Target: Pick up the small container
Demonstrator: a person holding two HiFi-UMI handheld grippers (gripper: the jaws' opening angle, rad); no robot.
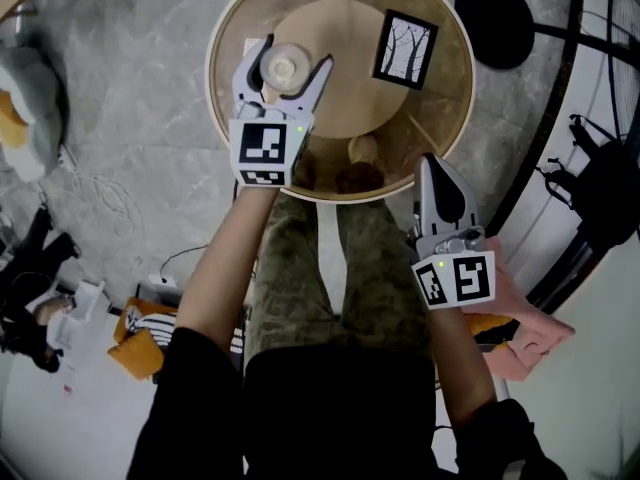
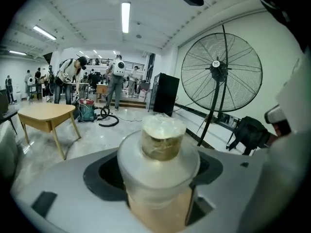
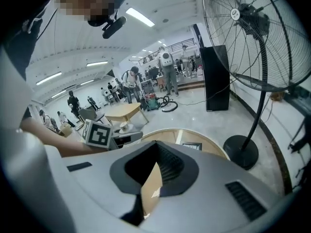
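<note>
The small container is a clear jar with amber contents and a wrapped cap, held over the round wooden table. My left gripper is shut on the small container; in the left gripper view the jar fills the space between the jaws of my left gripper. Whether the jar's base touches the table is hidden. My right gripper hovers at the table's near right rim, jaws together and holding nothing. In the right gripper view only a thin slit shows at my right gripper.
A black-framed tree picture lies on the table's far right. Two small brownish lumps sit near the table's front edge. A standing fan's base and pole are right of the table. People and a wooden table are far off.
</note>
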